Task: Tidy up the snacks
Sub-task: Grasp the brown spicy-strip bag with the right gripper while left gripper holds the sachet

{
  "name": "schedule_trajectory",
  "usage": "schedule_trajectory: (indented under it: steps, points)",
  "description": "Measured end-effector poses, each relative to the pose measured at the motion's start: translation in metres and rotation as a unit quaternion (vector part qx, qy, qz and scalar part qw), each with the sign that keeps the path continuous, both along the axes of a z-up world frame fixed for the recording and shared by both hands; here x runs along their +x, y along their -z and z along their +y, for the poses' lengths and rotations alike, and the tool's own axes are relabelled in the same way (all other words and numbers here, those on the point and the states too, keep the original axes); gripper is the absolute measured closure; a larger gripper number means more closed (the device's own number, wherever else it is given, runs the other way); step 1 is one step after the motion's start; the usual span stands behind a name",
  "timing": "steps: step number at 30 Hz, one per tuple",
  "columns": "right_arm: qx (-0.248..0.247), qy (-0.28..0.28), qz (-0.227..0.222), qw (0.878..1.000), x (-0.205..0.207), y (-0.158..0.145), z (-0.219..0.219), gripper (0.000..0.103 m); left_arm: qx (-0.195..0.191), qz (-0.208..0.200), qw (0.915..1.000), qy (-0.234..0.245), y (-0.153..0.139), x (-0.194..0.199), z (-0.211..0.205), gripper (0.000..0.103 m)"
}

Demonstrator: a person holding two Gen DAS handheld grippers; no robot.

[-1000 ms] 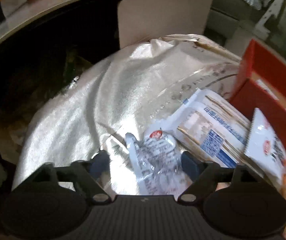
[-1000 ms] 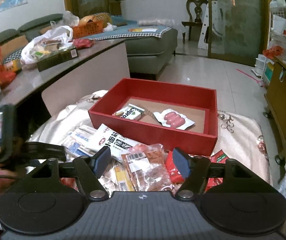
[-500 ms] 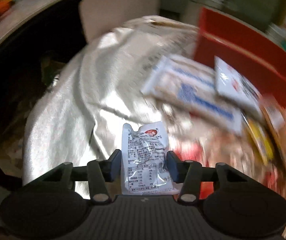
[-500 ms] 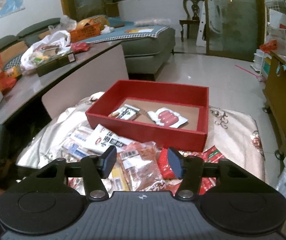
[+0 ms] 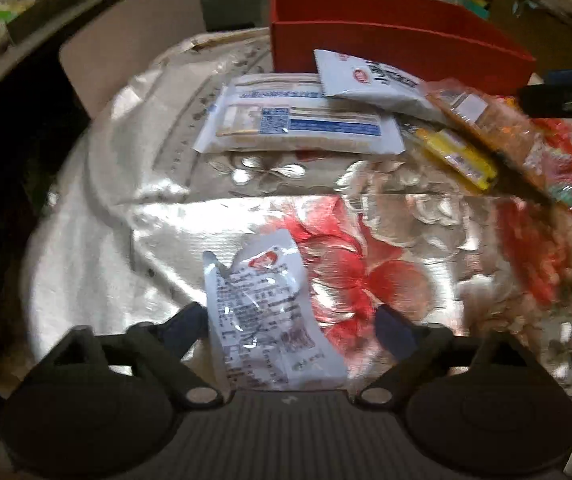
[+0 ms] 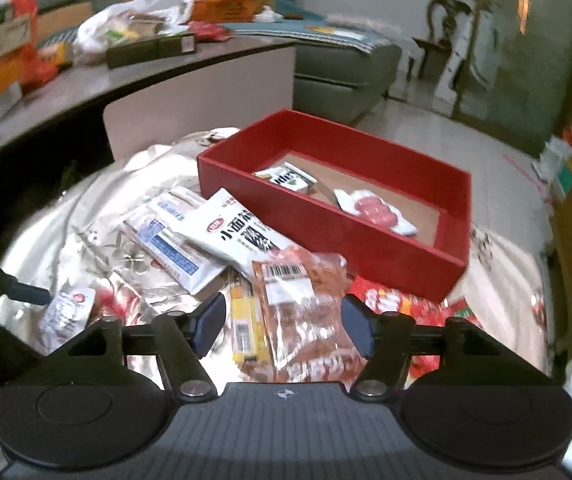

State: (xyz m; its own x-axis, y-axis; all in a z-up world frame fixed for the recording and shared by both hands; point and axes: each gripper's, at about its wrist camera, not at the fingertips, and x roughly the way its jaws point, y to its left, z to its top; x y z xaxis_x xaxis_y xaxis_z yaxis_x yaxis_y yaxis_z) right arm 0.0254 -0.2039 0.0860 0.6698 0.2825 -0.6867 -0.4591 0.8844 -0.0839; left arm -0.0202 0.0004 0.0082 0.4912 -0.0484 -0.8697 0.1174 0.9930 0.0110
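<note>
A small clear printed snack packet (image 5: 264, 312) lies on the floral cloth between the wide-open fingers of my left gripper (image 5: 292, 326); it also shows in the right wrist view (image 6: 68, 312). A red box (image 6: 338, 220) stands beyond and holds a small carton (image 6: 288, 178) and a sausage pack (image 6: 372, 210). My right gripper (image 6: 284, 324) is open above an orange snack bag (image 6: 306, 312) and a yellow bar (image 6: 244, 328). A white noodle bag (image 6: 238, 236) and a blue-white pack (image 6: 174, 240) lie in front of the box.
Red packets (image 6: 418, 304) lie on the cloth right of the orange bag. A curved grey table (image 6: 134, 80) with bags and boxes stands at the left. A grey sofa (image 6: 342, 68) is behind. The cloth (image 5: 158, 216) covers a low surface.
My left gripper has opened wide around the printed packet and swung to face the red box. My right gripper has opened a little and moved down and closer to the snack pile.
</note>
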Motion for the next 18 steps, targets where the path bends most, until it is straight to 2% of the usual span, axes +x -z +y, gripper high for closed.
schedule_trajectory:
  steps: [1, 2, 4, 7, 10, 13, 15, 18]
  points:
    - [-0.003, -0.009, -0.005, 1.0, 0.004, 0.0, 0.005, 0.032, 0.002, -0.003, 1.0, -0.004, -0.002, 0.0, 0.002, 0.035]
    - [-0.012, -0.024, -0.012, 1.0, 0.008, 0.0, 0.012, 0.032, 0.001, -0.005, 1.0, -0.003, -0.004, 0.001, 0.005, 0.039]
    - [-0.048, -0.065, -0.025, 0.996, 0.017, 0.002, 0.029, 0.032, -0.005, -0.006, 0.9999, -0.01, -0.008, 0.002, 0.011, 0.056]
    - [-0.106, -0.121, -0.014, 0.987, 0.035, 0.009, 0.054, 0.032, -0.032, -0.002, 0.9993, -0.018, -0.01, 0.005, 0.024, 0.06]
    - [-0.144, -0.125, -0.003, 0.982, 0.051, 0.016, 0.061, 0.032, -0.057, 0.005, 0.998, -0.026, -0.011, 0.007, 0.033, 0.062]
    - [-0.11, -0.11, 0.012, 0.988, 0.052, 0.013, 0.046, 0.032, -0.079, 0.011, 0.9963, -0.032, -0.011, 0.011, 0.039, 0.062]
    - [-0.097, -0.098, 0.02, 0.99, 0.046, 0.016, 0.034, 0.027, -0.073, 0.008, 0.997, -0.024, -0.011, 0.012, 0.036, 0.062]
    - [-0.108, -0.074, 0.037, 0.991, 0.046, 0.033, 0.022, 0.026, -0.062, 0.007, 0.9979, -0.021, -0.009, 0.016, 0.03, 0.058]
